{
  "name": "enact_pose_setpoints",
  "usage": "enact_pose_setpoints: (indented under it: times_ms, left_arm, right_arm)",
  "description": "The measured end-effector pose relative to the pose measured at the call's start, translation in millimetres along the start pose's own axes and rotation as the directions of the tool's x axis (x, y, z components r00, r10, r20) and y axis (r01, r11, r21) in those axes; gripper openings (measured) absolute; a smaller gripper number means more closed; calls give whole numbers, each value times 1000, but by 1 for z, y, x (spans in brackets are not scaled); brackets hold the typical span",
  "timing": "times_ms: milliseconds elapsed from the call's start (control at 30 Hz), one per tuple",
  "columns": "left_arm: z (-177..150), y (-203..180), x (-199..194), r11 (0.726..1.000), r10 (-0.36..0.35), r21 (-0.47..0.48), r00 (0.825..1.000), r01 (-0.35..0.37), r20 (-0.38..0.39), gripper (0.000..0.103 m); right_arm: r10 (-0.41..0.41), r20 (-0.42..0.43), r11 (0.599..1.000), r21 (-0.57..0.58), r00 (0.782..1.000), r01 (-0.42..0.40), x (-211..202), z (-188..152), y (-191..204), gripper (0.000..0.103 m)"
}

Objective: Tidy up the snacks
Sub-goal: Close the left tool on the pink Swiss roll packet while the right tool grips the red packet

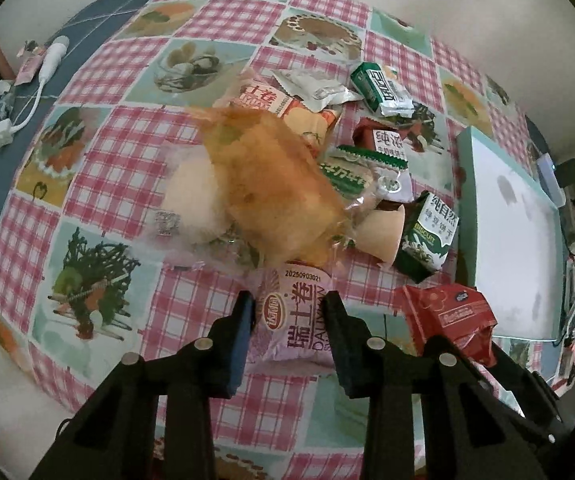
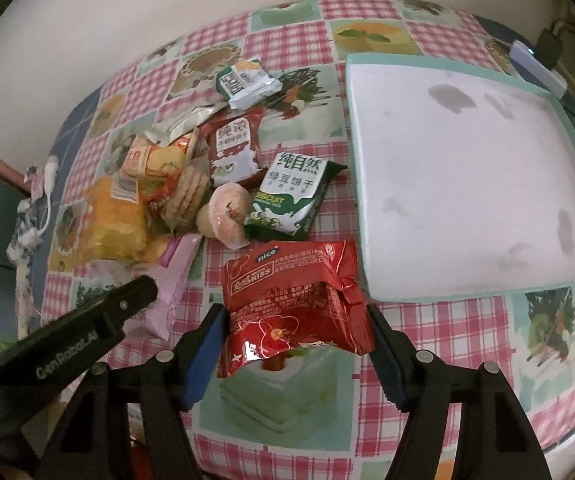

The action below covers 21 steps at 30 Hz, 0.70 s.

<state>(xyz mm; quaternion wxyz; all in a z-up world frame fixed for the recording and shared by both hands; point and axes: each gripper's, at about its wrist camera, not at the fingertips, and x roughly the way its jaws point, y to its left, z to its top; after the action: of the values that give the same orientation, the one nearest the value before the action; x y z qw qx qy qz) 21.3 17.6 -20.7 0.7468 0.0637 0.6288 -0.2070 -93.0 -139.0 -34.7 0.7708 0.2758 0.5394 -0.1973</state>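
Observation:
A heap of snack packets lies on the checked tablecloth. My left gripper (image 1: pixel 289 300) has its jaws on either side of a pink Swiss-roll packet (image 1: pixel 293 316) at the near edge of the heap; the fingers (image 1: pixel 243 320) touch its sides. My right gripper (image 2: pixel 295 312) has its jaws on either side of a red Kiss packet (image 2: pixel 291 296), also seen in the left wrist view (image 1: pixel 447 320). A large orange chip bag (image 1: pixel 271 188) tops the heap. A green biscuit packet (image 2: pixel 287 196) and a dark red packet (image 2: pixel 233 148) lie beyond. An empty white tray (image 2: pixel 467 184) sits right.
The left gripper's arm (image 2: pixel 67 344) crosses the lower left of the right wrist view. A white cable and charger (image 1: pixel 39 76) lie on the blue surface at far left. Clutter and a power strip (image 2: pixel 539 64) sit past the tray. A wall runs behind the table.

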Motion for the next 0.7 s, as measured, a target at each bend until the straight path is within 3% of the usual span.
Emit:
enact_pose_setpoints:
  times_ms: [267,467,700]
  left_arm:
    - [0,-1,2,1000,-14,0,1000,14,-6,36]
    - [-4,-12,25,999,22,51,996,-17,-86,36]
    - [-2,-31,34,990,85,117,993,-76,-78,40]
  right_arm:
    - [-2,13,999,42,1000,1,-7,-1,-9,71]
    - [-23,1,998,57,1000,23,-6,-1,-13,71]
    - [-32,-9,997,68,999,33,-5,0,-15,71]
